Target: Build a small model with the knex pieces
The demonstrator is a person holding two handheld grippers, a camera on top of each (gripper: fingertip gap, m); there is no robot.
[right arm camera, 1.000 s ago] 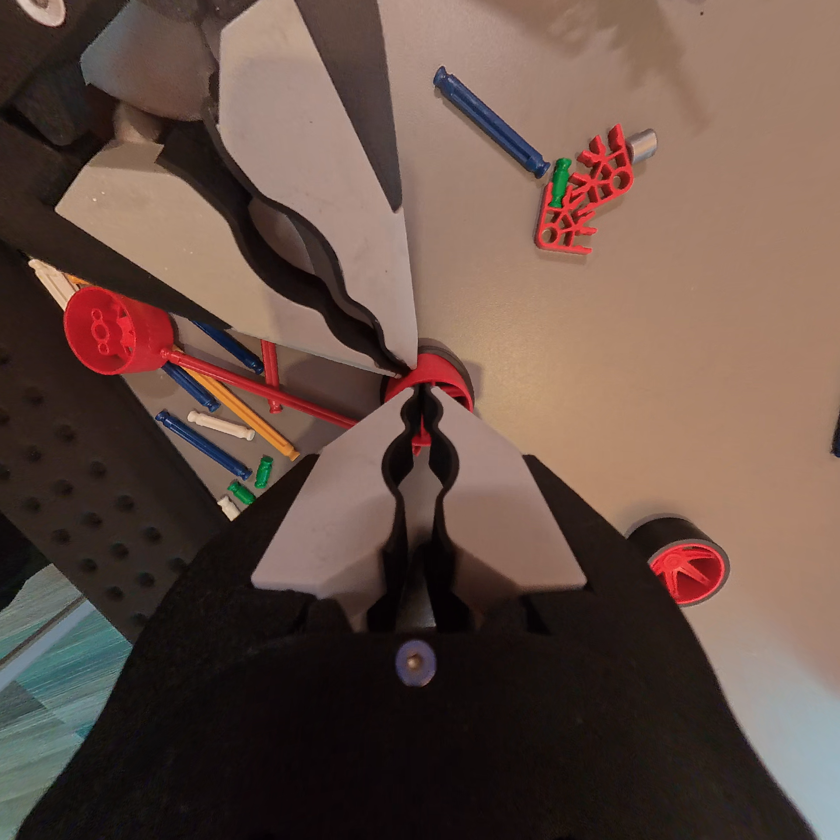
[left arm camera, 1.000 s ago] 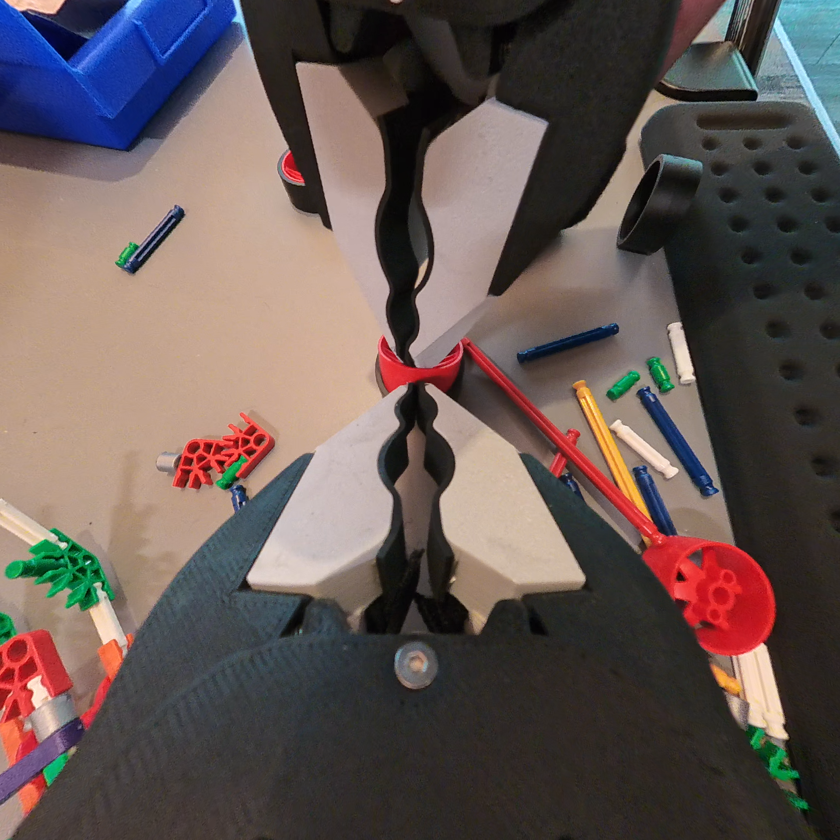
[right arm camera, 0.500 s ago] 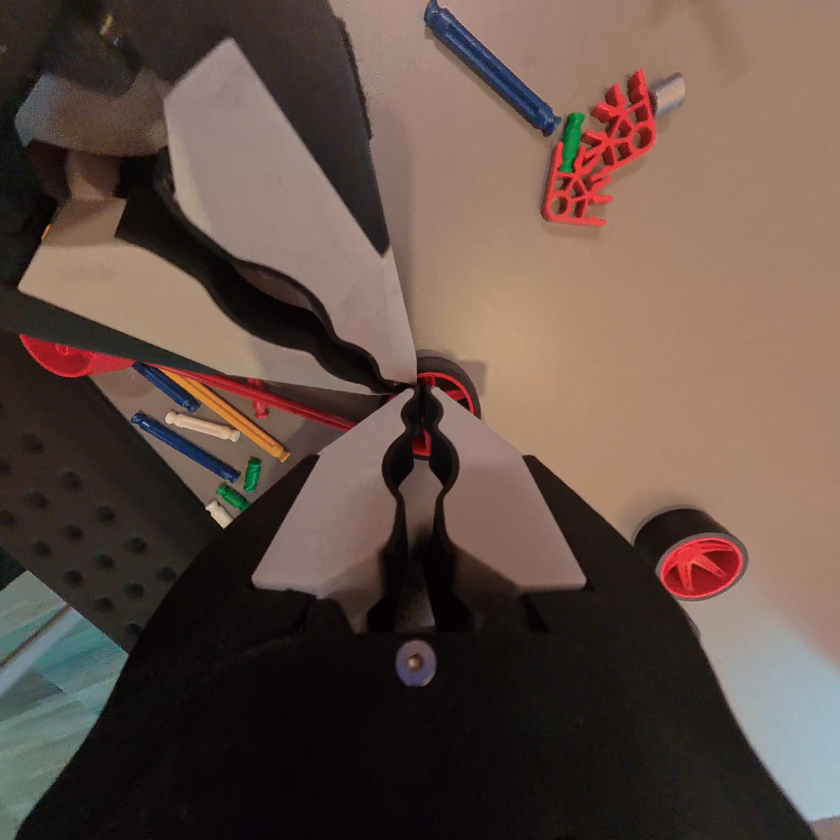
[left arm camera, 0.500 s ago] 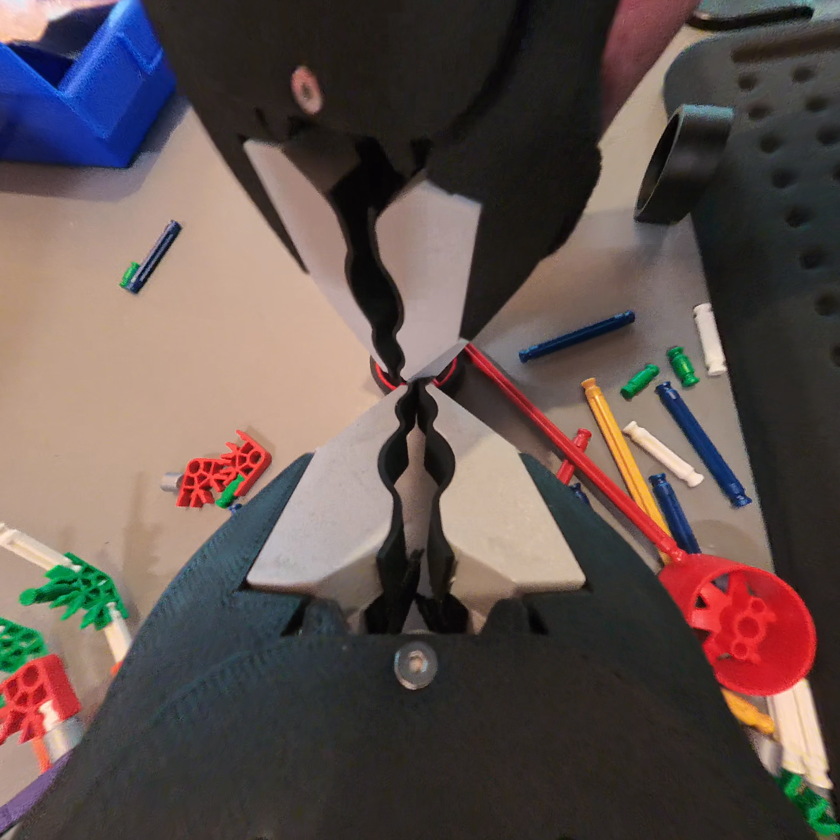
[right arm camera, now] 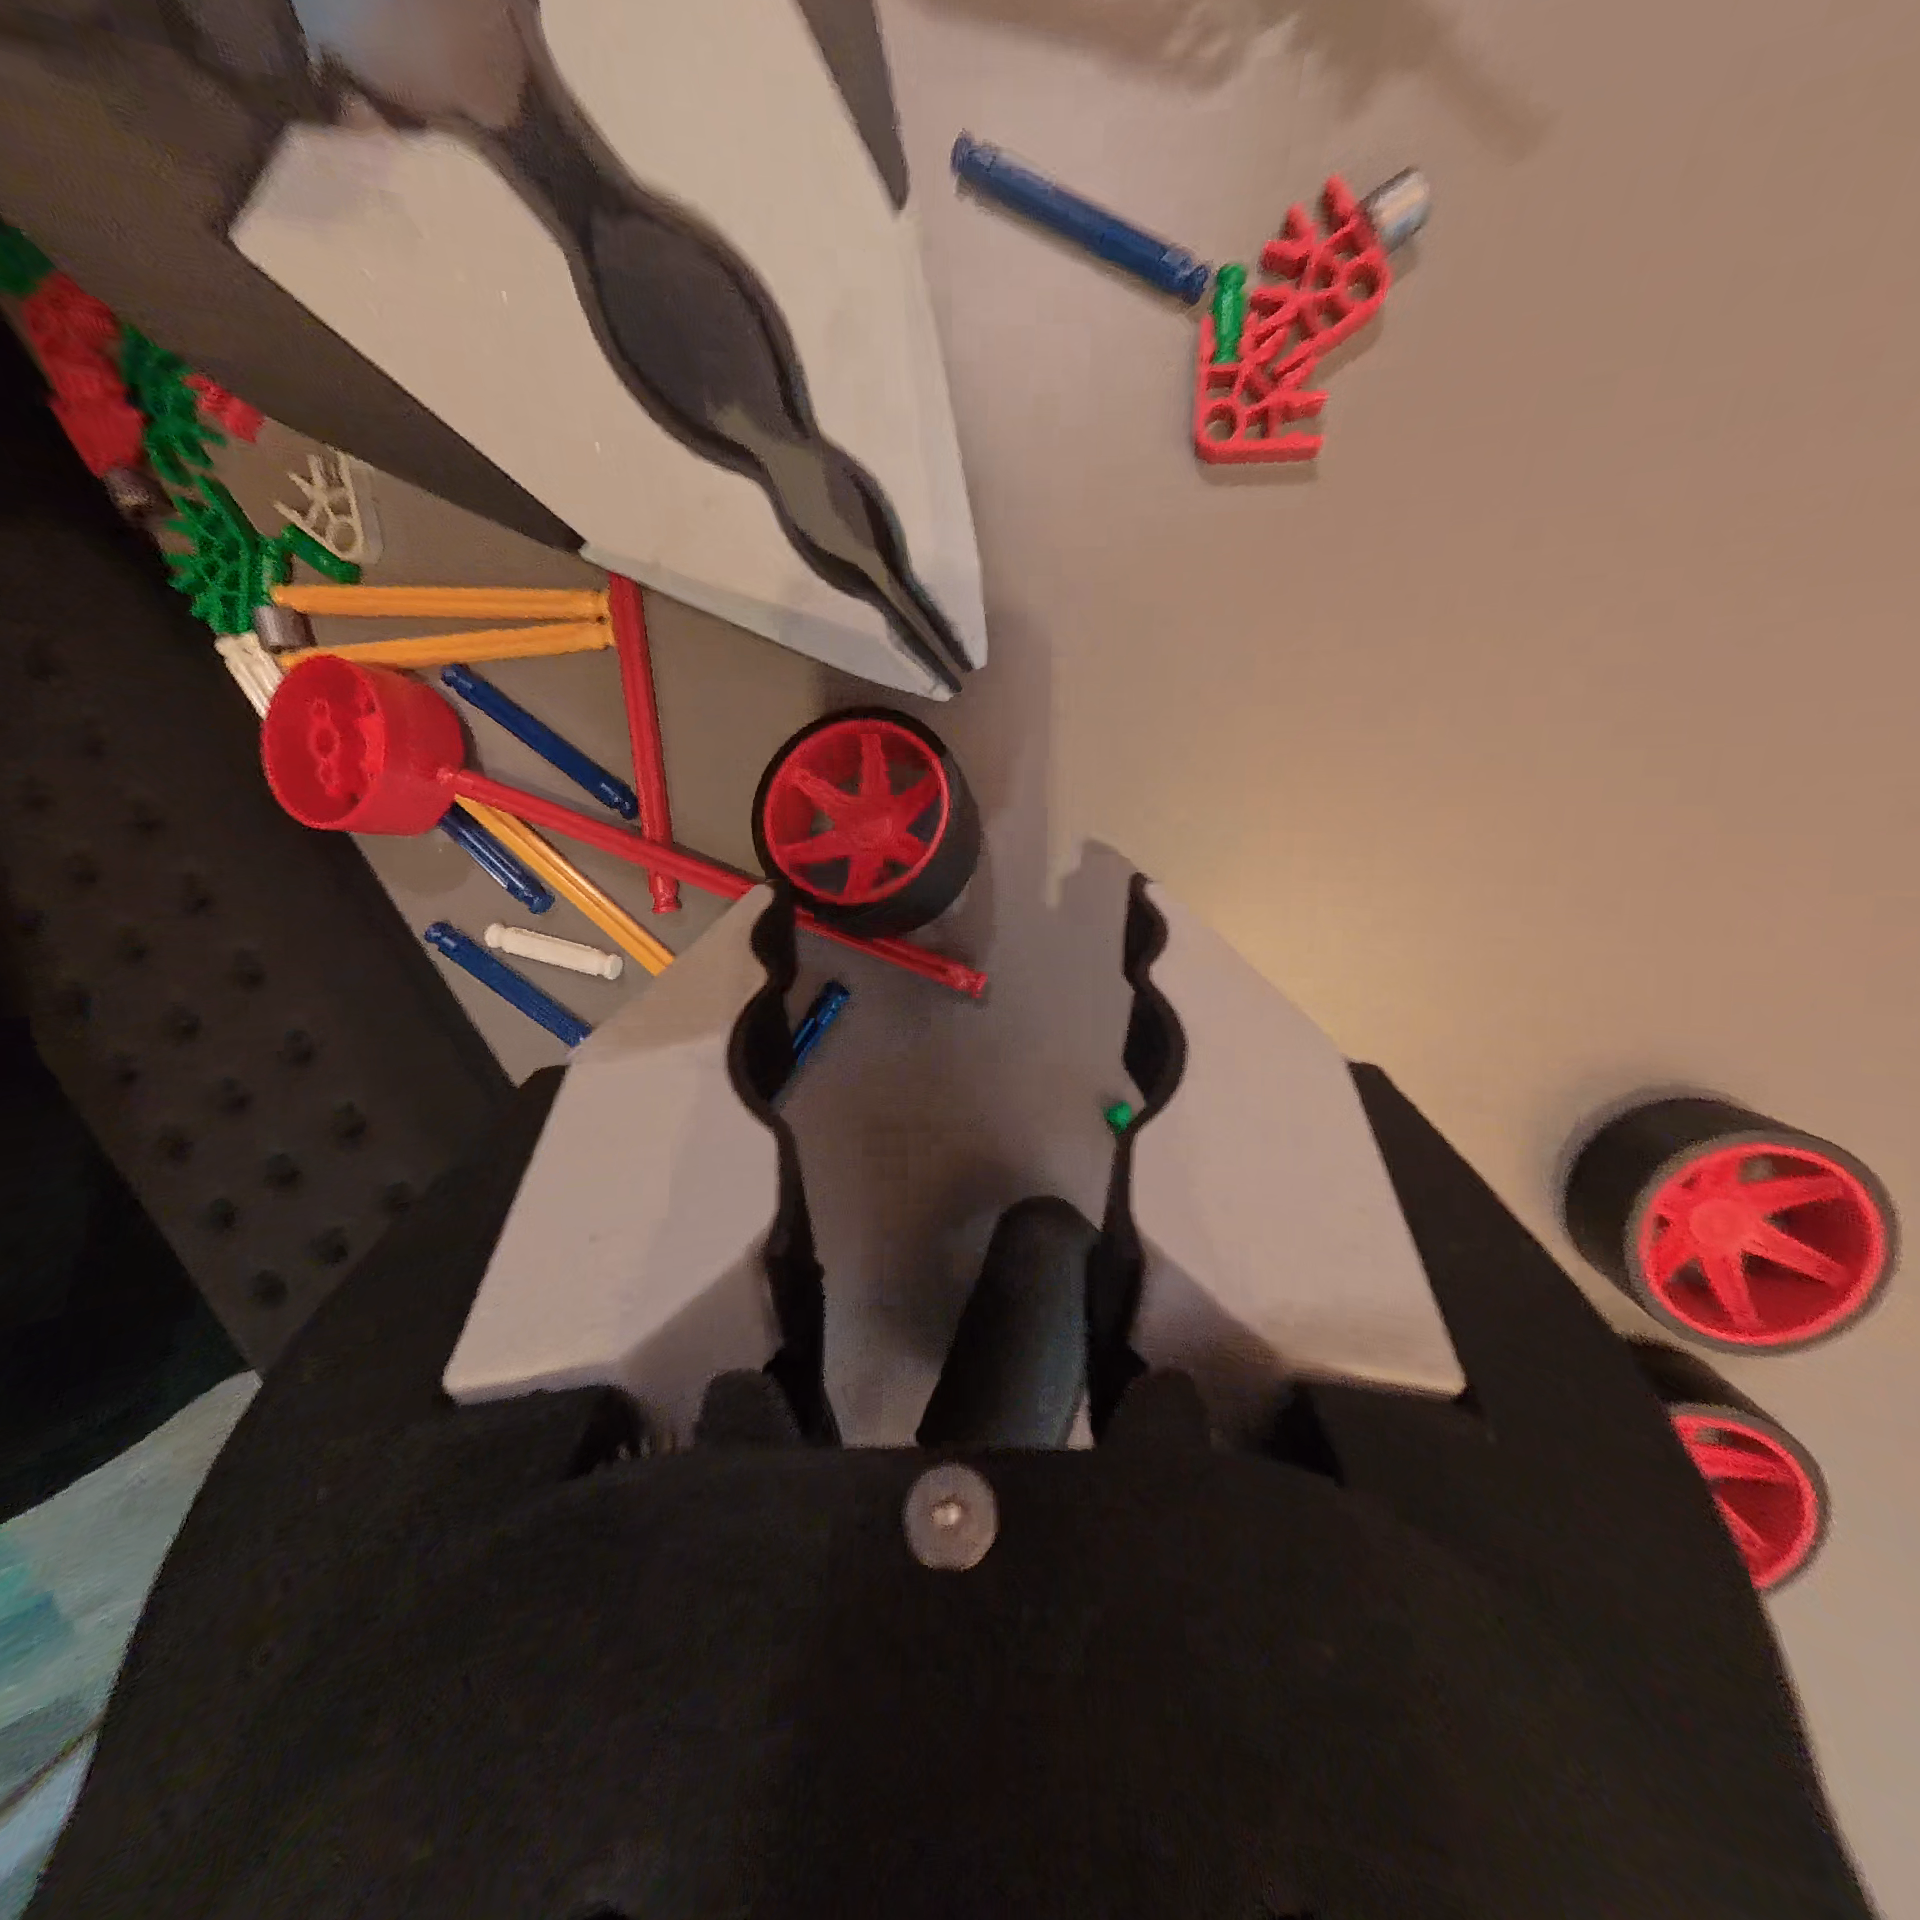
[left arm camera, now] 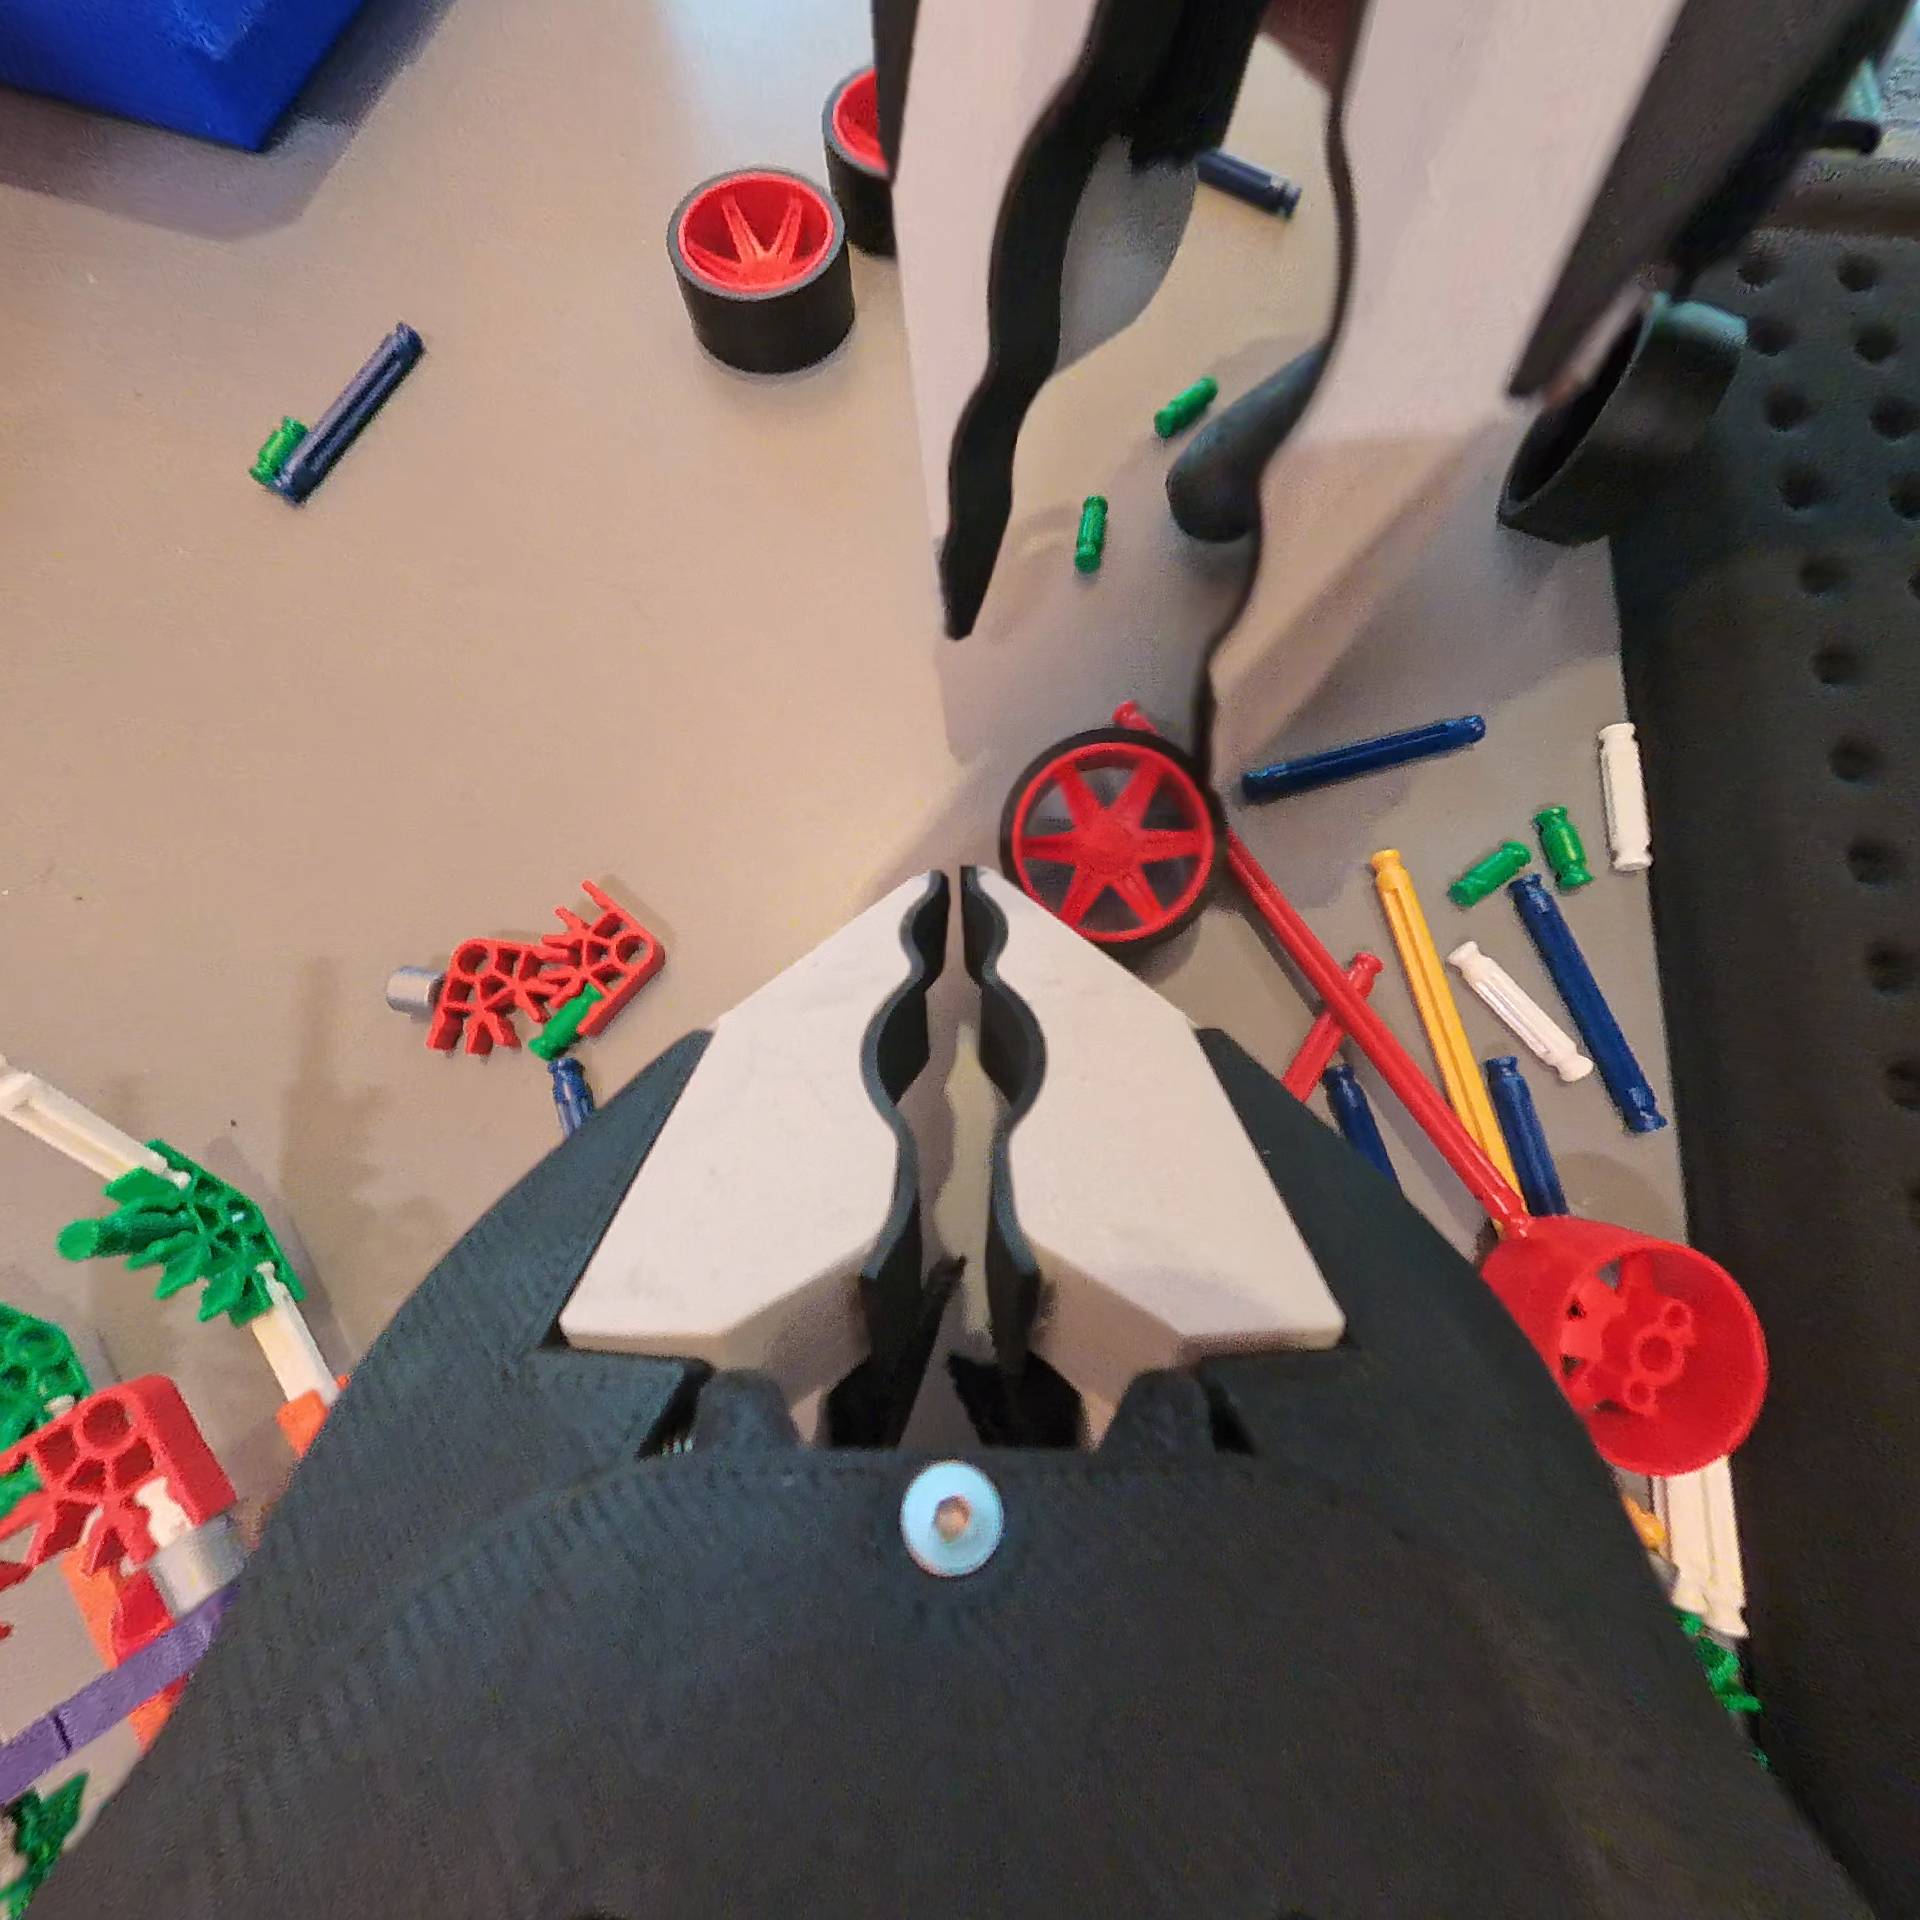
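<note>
Both grippers are lifting clear of the red-spoked wheel (left arm camera: 1112,836), now sitting free on its red rod (left arm camera: 1371,1039) atop the grey table (left arm camera: 582,665). Left gripper (left arm camera: 956,883): jaws nearly touching, gripping nothing. Right gripper (right arm camera: 951,894): jaws spread wide, empty. Risk: wheel slipping off the rod if unseated.

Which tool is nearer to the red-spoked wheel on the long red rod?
Right, narrowly. The right tool, open, has one fingertip at the rim of the wheel; the left tool, shut, points just beside it.
</note>
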